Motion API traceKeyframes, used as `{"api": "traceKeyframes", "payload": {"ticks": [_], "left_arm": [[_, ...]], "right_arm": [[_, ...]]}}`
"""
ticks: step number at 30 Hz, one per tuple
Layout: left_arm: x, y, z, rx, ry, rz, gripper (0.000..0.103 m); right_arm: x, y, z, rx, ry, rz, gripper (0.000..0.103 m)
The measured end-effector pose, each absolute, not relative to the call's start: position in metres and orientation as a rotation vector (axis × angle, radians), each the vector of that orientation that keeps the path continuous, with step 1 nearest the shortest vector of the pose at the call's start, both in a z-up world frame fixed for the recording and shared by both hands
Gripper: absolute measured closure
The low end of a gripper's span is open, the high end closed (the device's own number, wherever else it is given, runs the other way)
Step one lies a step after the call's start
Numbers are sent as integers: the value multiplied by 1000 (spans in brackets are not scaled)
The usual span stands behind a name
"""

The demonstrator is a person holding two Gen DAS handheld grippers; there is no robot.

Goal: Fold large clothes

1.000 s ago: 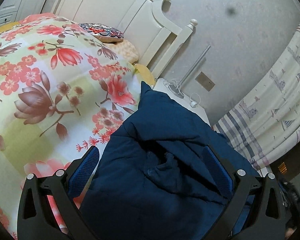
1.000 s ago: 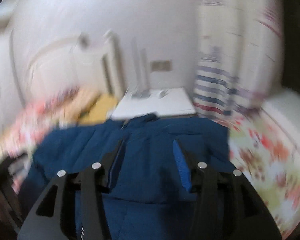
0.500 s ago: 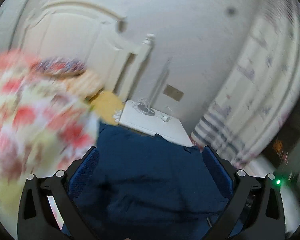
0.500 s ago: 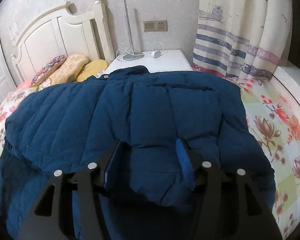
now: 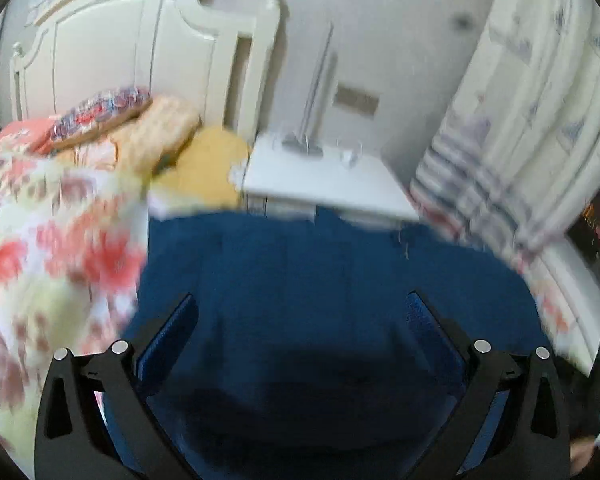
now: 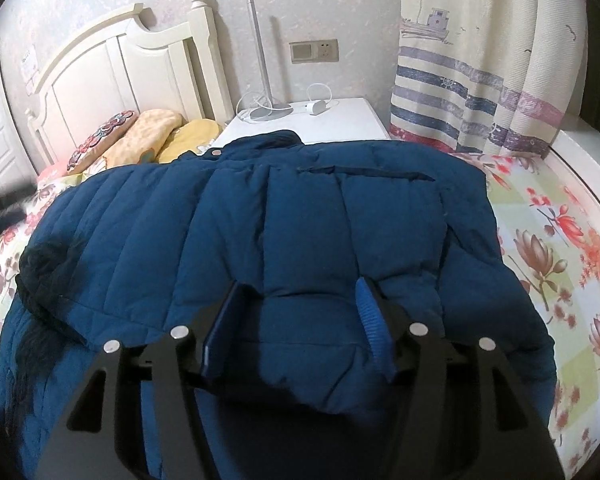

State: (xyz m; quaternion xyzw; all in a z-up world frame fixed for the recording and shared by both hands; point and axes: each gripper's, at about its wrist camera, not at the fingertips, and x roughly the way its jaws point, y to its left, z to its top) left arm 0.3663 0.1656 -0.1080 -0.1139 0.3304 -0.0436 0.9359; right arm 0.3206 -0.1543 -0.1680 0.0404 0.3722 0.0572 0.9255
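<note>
- Your right gripper (image 6: 300,320) has just been opening, jaws now loosely straddling a fold of the blue jacket (image 6: 260,220) (spread on the floral bedspread (image 6: 560,248)).
- Your left gripper (image 5: 300,336) is spread wide, the jacket at 12 o'clock, nothing pinched.

My left gripper (image 5: 298,322) was a black frame with triangular cut-outs, four silver screw heads across its arms, and ribbed blue pads (image 5: 168,338) lining both fingers. My right gripper (image 6: 298,312) had the same build: black skeletal arms, round silver screws, and blue ridged pads (image 6: 374,326) on the inner faces.
</note>
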Motion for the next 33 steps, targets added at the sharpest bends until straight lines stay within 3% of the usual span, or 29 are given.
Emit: {"api": "traceKeyframes", "payload": {"ticks": [5, 9, 11, 15, 19, 21, 24, 29, 33], "left_arm": [[436, 180, -154, -216, 976, 1, 4], [436, 162, -146, -88, 978, 39, 4], [425, 149, -120, -133, 873, -6, 4], [419, 76, -97, -37, 803, -168, 4], [452, 12, -153, 87, 968, -156, 4], [450, 10, -161, 109, 879, -144, 4], [440, 21, -148, 68, 887, -180, 5], [396, 104, -110, -80, 725, -57, 4], [380, 153, -149, -174, 824, 9, 4]], "right_arm": [[321, -154, -168, 91, 761, 127, 43], [321, -154, -168, 89, 762, 128, 43], [321, -153, -168, 86, 761, 128, 42], [321, -155, -168, 90, 761, 128, 42], [321, -156, -168, 95, 758, 131, 42], [321, -157, -169, 98, 757, 134, 42], [321, -158, -169, 103, 758, 135, 42], [321, -159, -169, 105, 756, 137, 42], [321, -156, -169, 88, 752, 127, 42]]}}
